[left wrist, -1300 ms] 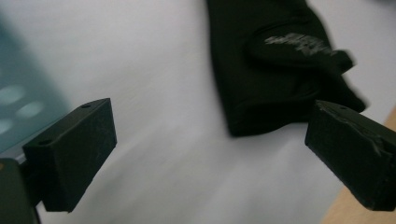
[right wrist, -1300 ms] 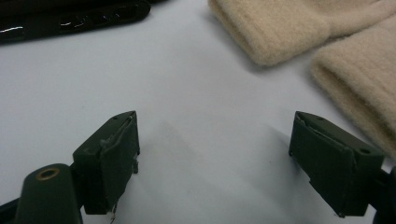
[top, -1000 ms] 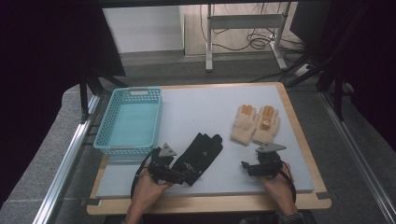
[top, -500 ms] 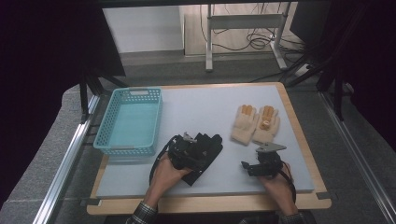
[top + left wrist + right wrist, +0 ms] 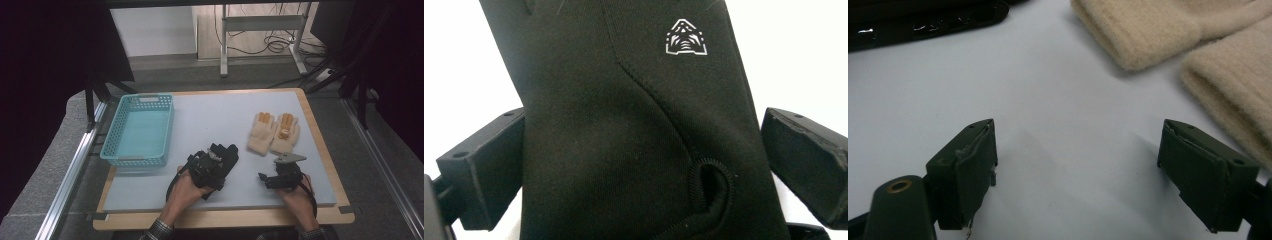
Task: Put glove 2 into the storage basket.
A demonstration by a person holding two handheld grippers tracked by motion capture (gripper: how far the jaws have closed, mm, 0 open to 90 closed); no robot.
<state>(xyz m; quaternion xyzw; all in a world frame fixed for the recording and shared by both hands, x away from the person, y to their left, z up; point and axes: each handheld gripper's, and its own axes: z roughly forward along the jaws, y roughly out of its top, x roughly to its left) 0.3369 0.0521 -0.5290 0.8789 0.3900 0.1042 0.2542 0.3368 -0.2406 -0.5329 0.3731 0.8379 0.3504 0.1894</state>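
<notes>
A pair of black gloves (image 5: 226,152) lies at the middle front of the table, and my left gripper (image 5: 212,162) sits over its near end. In the left gripper view the black glove (image 5: 624,100), with a small white logo (image 5: 686,37), lies between the two spread jaws, and the left gripper (image 5: 644,150) is open around its cuff. A pair of cream gloves (image 5: 274,132) with orange fingertips lies to the right. My right gripper (image 5: 267,179) rests just in front of them. The right gripper (image 5: 1078,145) is open over bare table, with the cream gloves (image 5: 1148,30) ahead to its right.
A light blue plastic basket (image 5: 139,131) stands empty at the left of the grey mat (image 5: 210,115). The table's wooden edge (image 5: 225,217) runs along the front. Metal rails flank both sides, and a desk frame stands beyond the far edge.
My left gripper has moved forward and to the right, from the table's front left onto the black gloves. The right gripper has stayed in place.
</notes>
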